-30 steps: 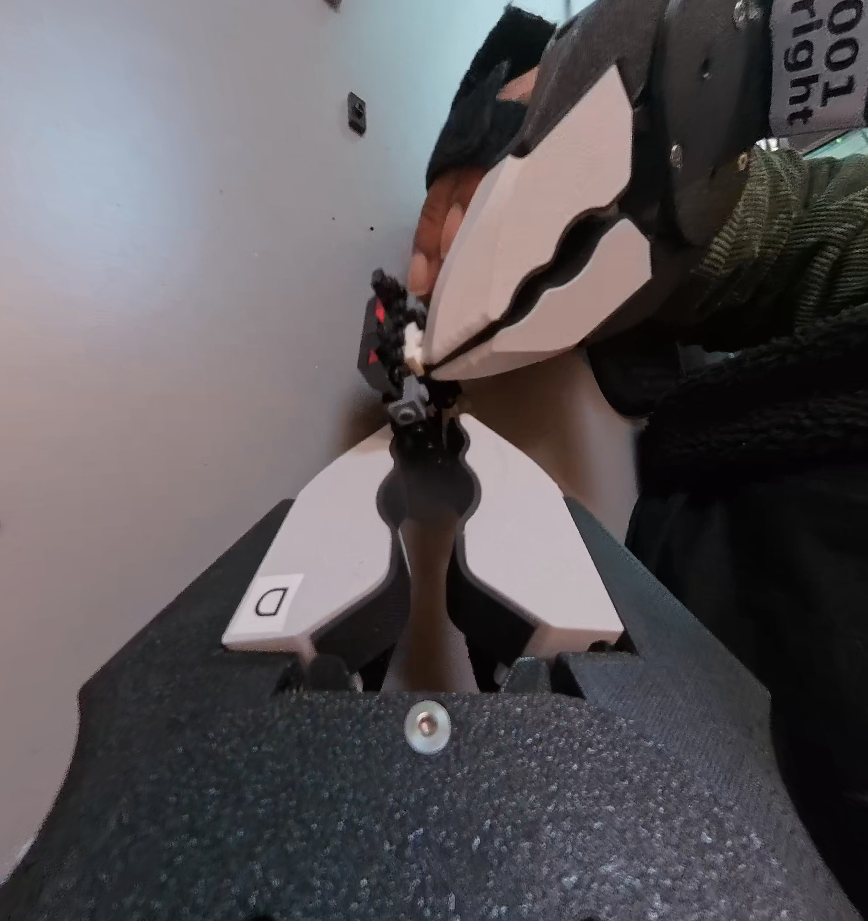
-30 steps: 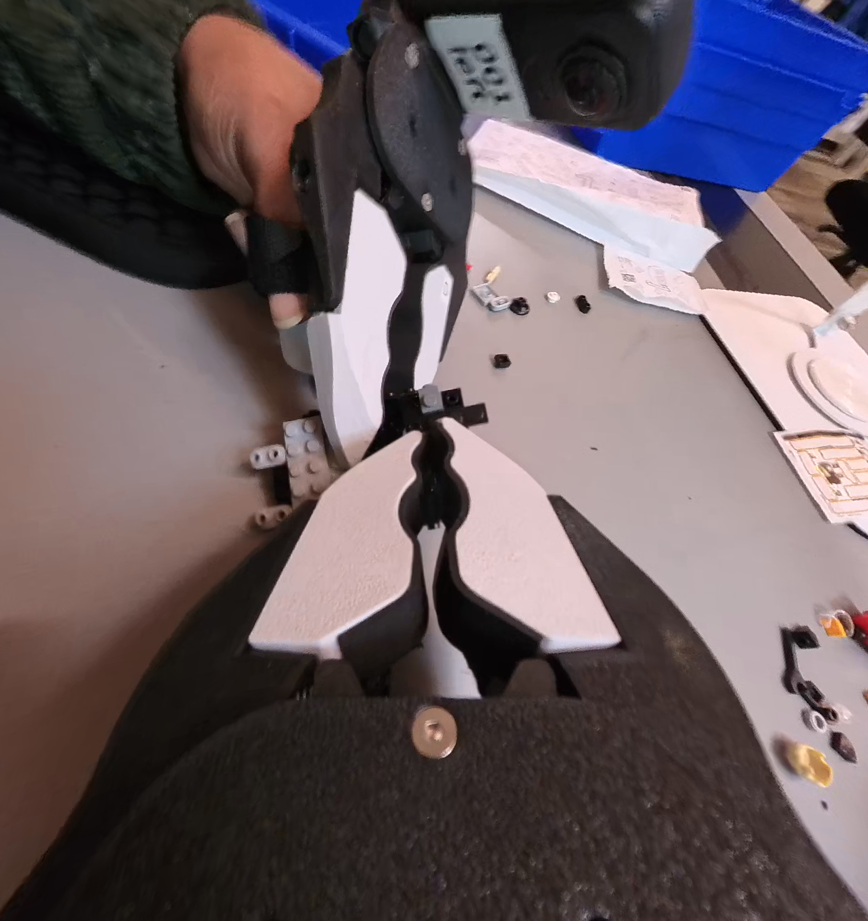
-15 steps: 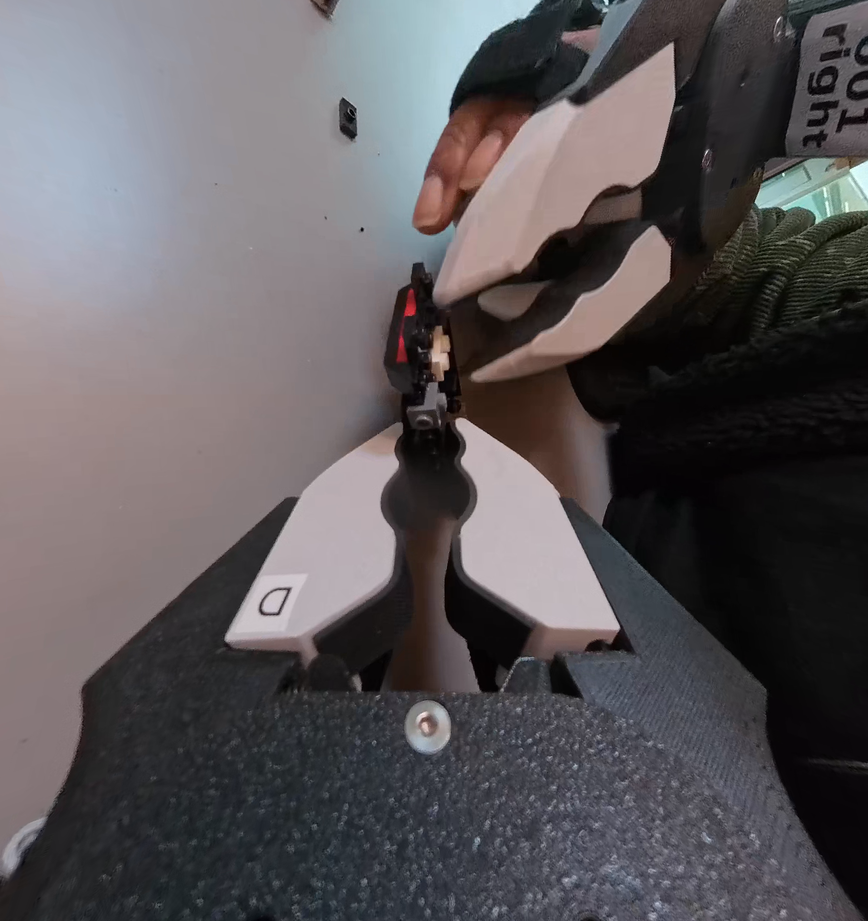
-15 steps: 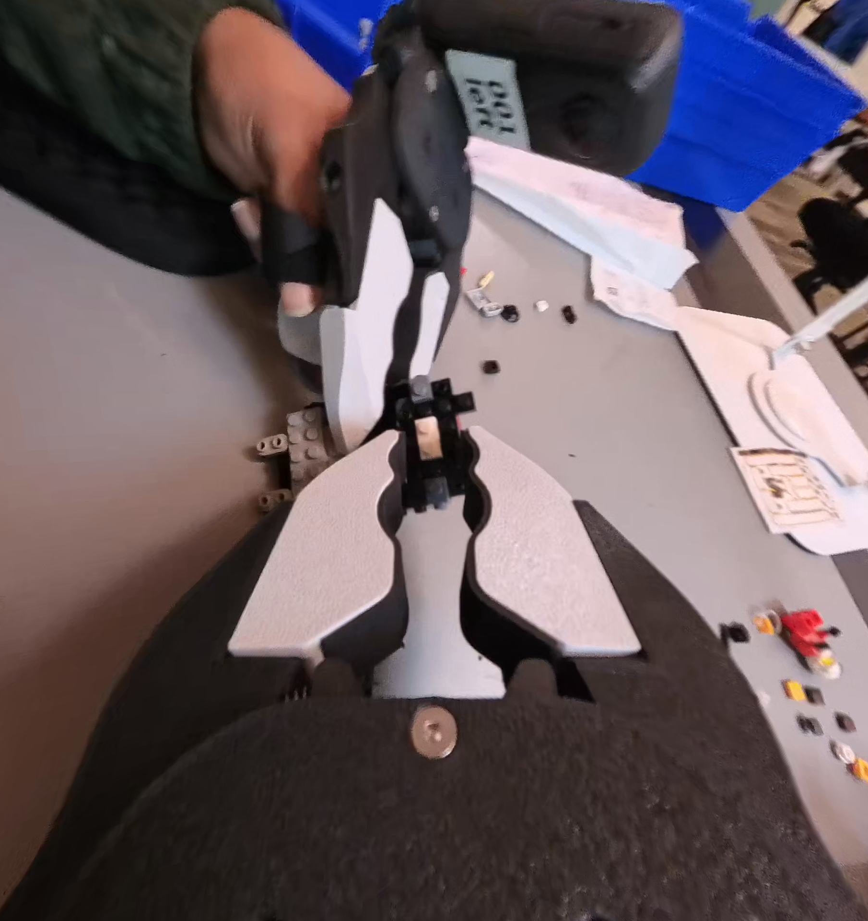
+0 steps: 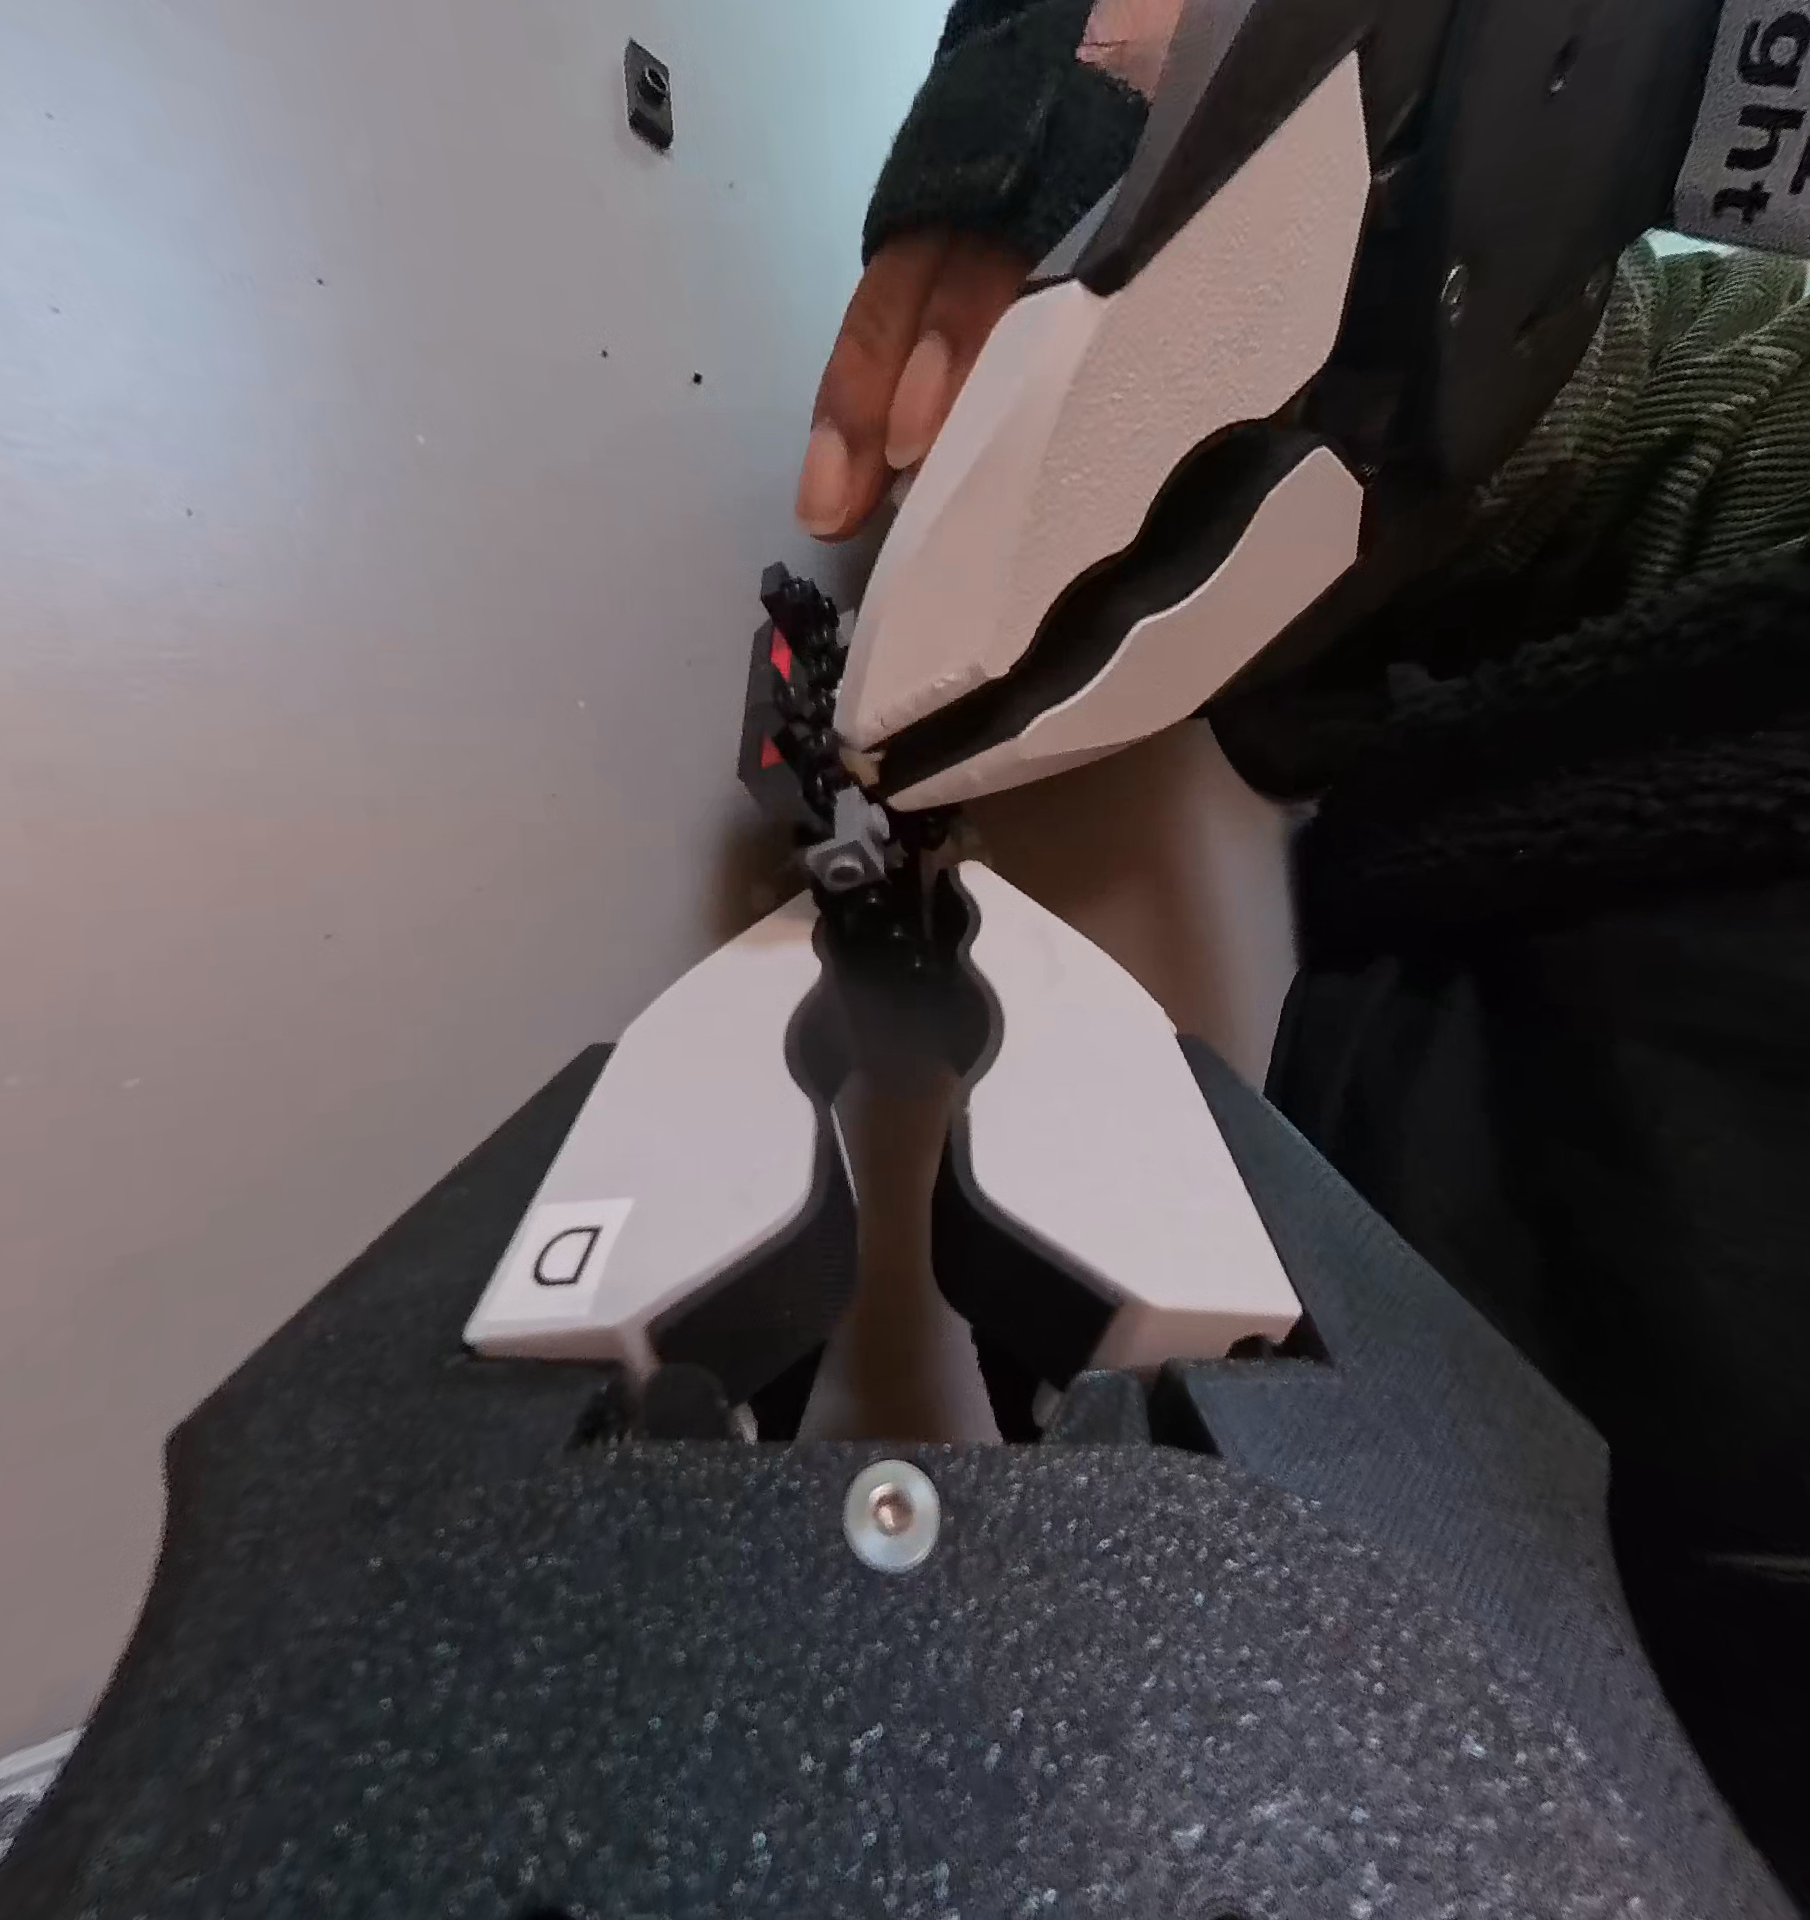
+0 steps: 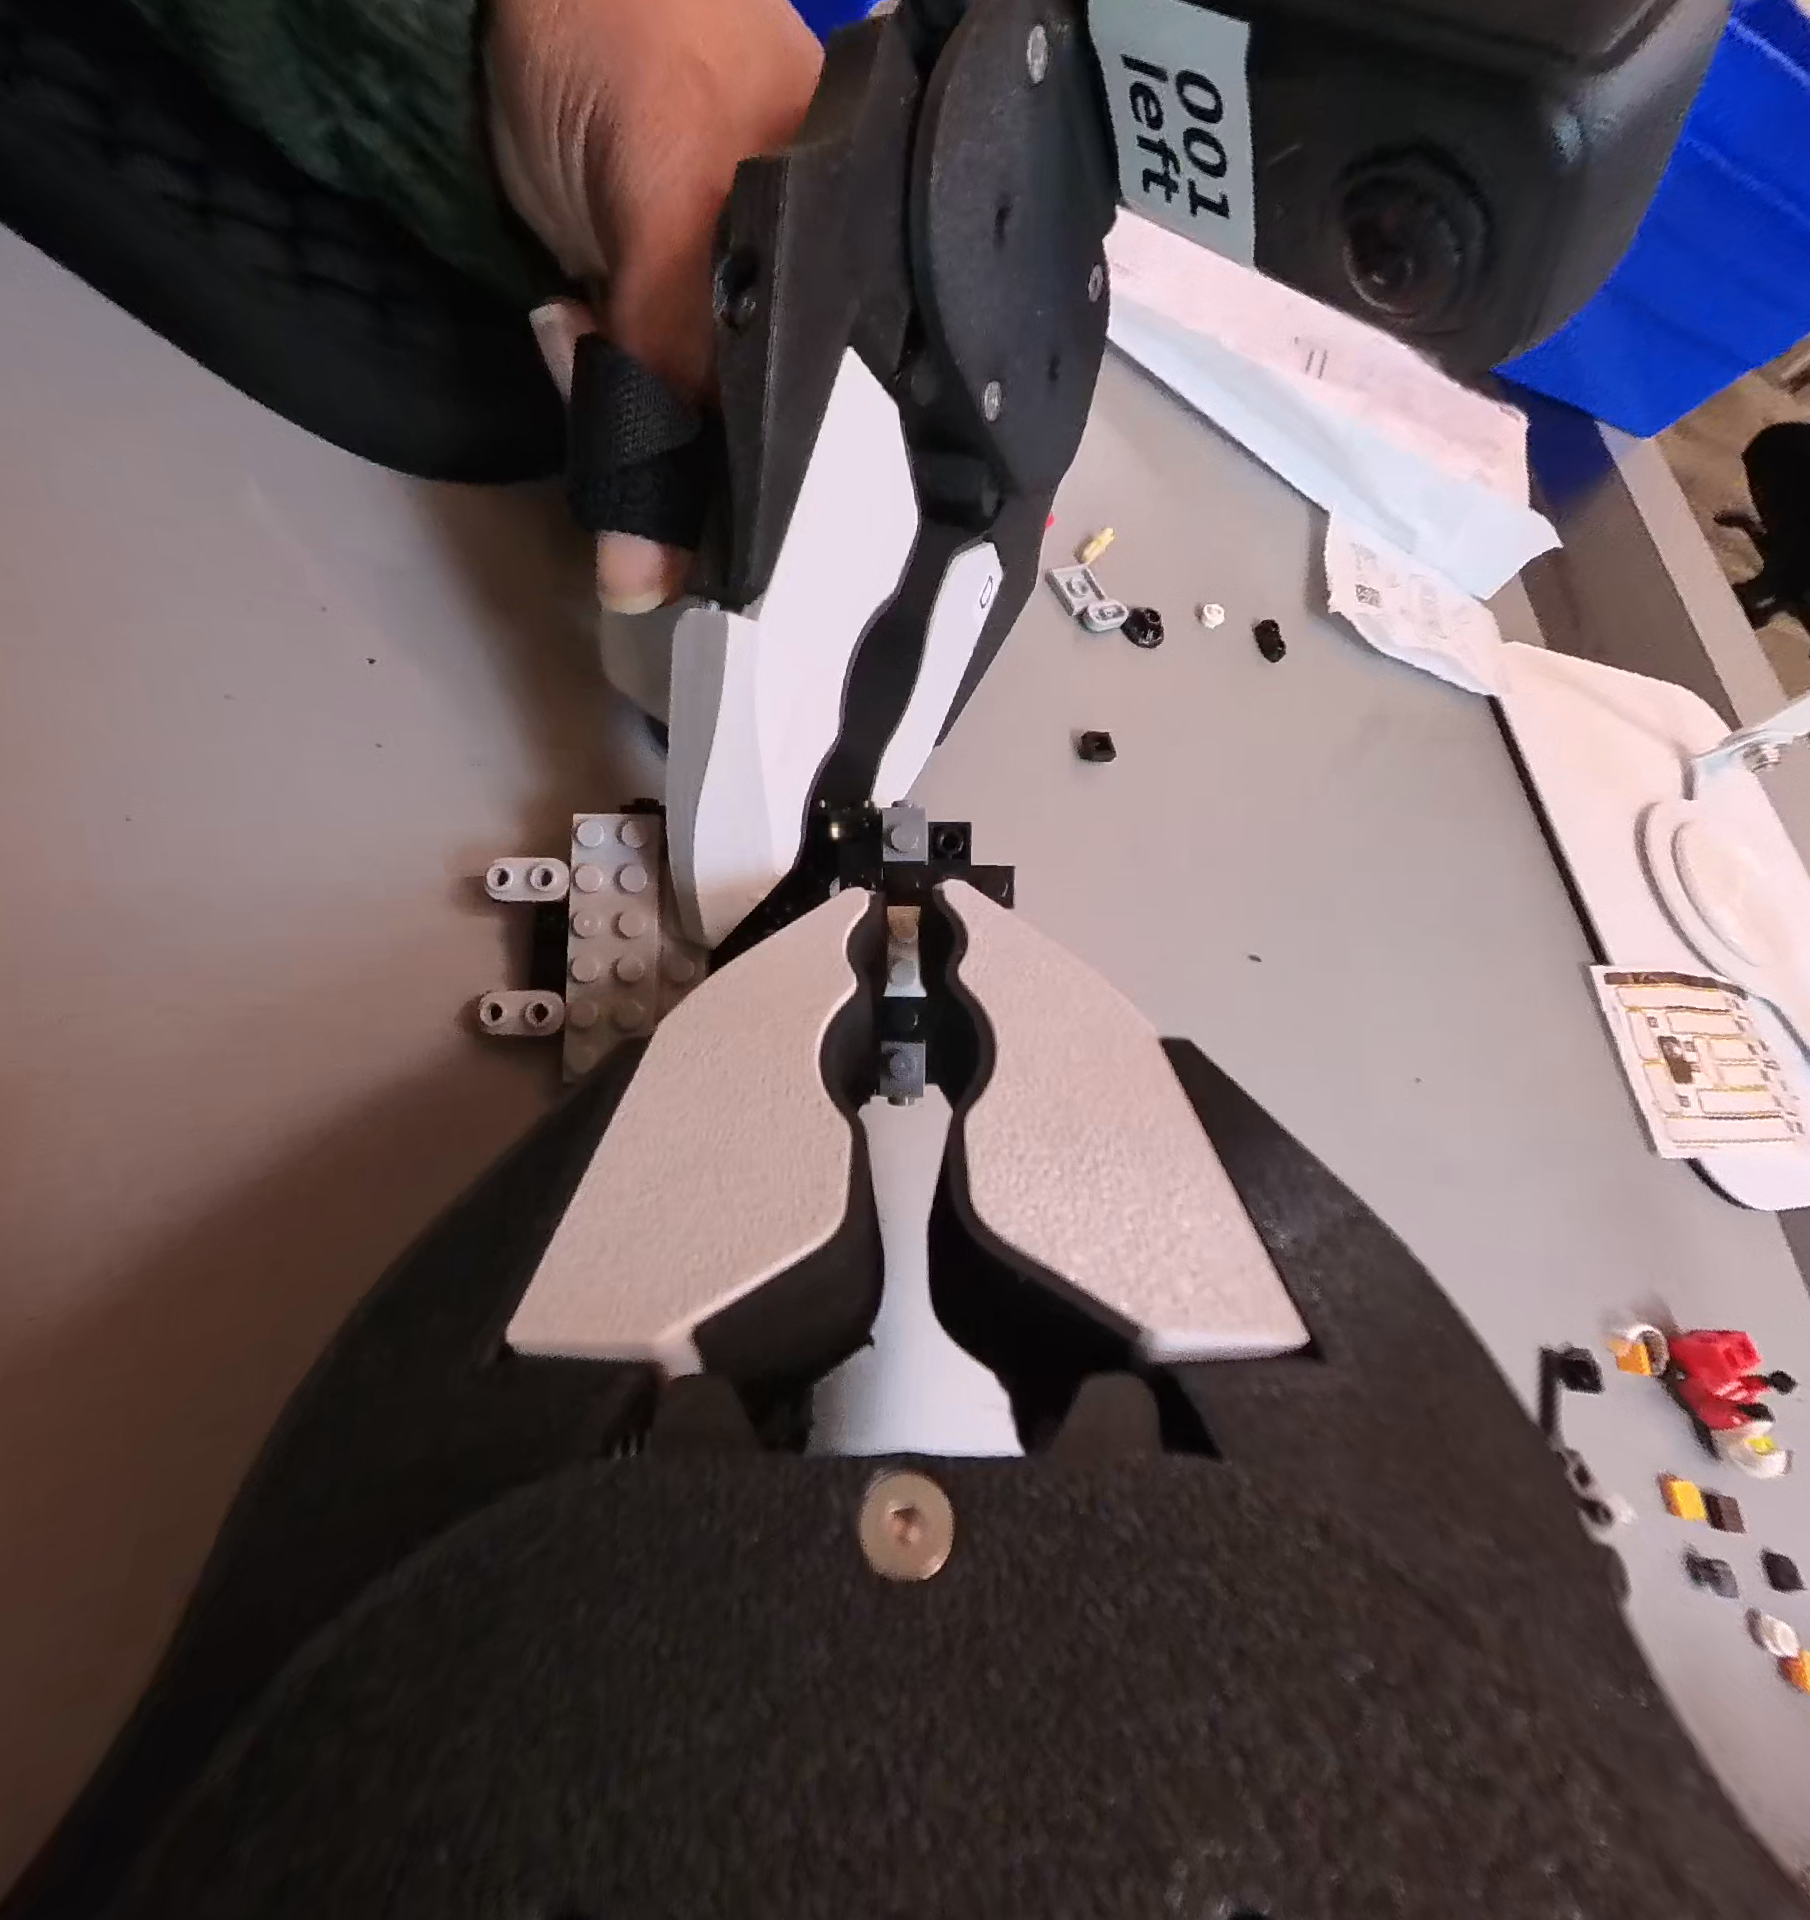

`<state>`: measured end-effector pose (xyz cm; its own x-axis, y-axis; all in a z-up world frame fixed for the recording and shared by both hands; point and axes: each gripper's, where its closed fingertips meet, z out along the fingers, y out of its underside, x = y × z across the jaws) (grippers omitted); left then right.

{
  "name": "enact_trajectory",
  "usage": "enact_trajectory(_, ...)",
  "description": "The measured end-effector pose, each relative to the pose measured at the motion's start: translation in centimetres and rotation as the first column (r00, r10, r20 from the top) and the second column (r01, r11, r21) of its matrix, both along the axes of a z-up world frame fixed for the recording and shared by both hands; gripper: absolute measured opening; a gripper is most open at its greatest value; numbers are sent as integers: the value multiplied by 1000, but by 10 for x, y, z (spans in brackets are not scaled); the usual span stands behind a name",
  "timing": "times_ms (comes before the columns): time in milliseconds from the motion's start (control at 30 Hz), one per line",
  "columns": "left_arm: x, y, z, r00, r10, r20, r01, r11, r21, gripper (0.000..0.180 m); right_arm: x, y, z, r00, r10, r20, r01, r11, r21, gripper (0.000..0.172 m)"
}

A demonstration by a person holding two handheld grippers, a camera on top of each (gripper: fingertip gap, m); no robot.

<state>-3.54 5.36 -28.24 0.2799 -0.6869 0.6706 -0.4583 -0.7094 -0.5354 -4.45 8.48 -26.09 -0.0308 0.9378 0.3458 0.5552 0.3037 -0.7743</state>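
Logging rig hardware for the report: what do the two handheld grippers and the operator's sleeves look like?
Both grippers, left and right, have textured black printed bodies, a silver screw at centre, and white fingers with wavy black inner pads. Each carries a pale printed label; the left finger bears a small lettered sticker. Sleeves: olive-green corduroy with black knit over it and black knit cuffs.

Two grippers are seen: the left gripper (image 6: 885, 821) and the right gripper (image 6: 906, 904). One black brick assembly (image 6: 906, 862) is counted between their tips. One grey studded plate (image 6: 610, 935) is counted left of the right gripper. Five small loose pieces (image 6: 1140, 623) are counted ahead, one red figure (image 6: 1711, 1371) to the right, two blue bins (image 6: 1732, 208) beyond.
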Motion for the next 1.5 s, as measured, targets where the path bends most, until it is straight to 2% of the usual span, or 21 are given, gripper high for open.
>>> enact_trajectory(167, 0, 1, -1, 1000, 2, -3, -2, 1000, 5, 15, 0, 1, -2, 1000, -10, -27, 9, 1000, -29, 6)
enact_trajectory(433, -1, 14, 5, 997, 68, 28, -69, 997, 44, 13, -2, 13, 9, 987, -115, -109, 107, 991, -75, 5)
enact_trajectory(467, -2, 17, 6, 996, 81, 29, -82, 995, 54, 13, -3, 13, 11, 985, -122, -123, 111, 990, -91, 0)
enact_trajectory(533, -2, 20, 7, 996, 85, 32, -86, 995, 59, 13, -3, 14, 14, 980, -137, -145, 116, 983, -145, 0)
enact_trajectory(567, -3, 21, 7, 996, 89, 31, -91, 994, 63, 13, -1, 18, 16, 974, -158, -165, 132, 979, -159, 0)
enact_trajectory(600, -4, 13, 7, 999, 40, 29, -41, 998, 42, 13, 6, 33, 26, 949, -231, -216, 207, 970, -130, 0)
enact_trajectory(667, 0, 3, 5, 998, 26, 50, -26, 1000, -1, 12, 28, 60, 48, 899, -331, -286, 294, 941, -166, 0)
enact_trajectory(800, -1, 9, 6, 997, 55, 59, -53, 998, -30, 12, 19, 32, 40, 950, -198, -240, 180, 979, -95, 0)
enact_trajectory(967, -1, 9, 6, 996, 64, 66, -61, 997, -49, 12, 9, 11, 24, 989, -74, -127, 66, 996, -66, 18)
enact_trajectory(1167, 0, 7, 5, 996, 60, 58, -57, 997, -57, 12, 5, 9, 10, 999, -48, -12, 48, 999, 8, 17)
enact_trajectory(1300, 2, 0, 2, 1000, 2, 15, -2, 1000, -4, 15, 3, 1, 3, 998, -3, 63, 1, 999, 34, 12)
enact_trajectory(1500, 2, 0, 1, 1000, -7, 6, 7, 1000, 4, 17, 5, 2, -2, 998, -8, 63, 10, 999, -36, 11)
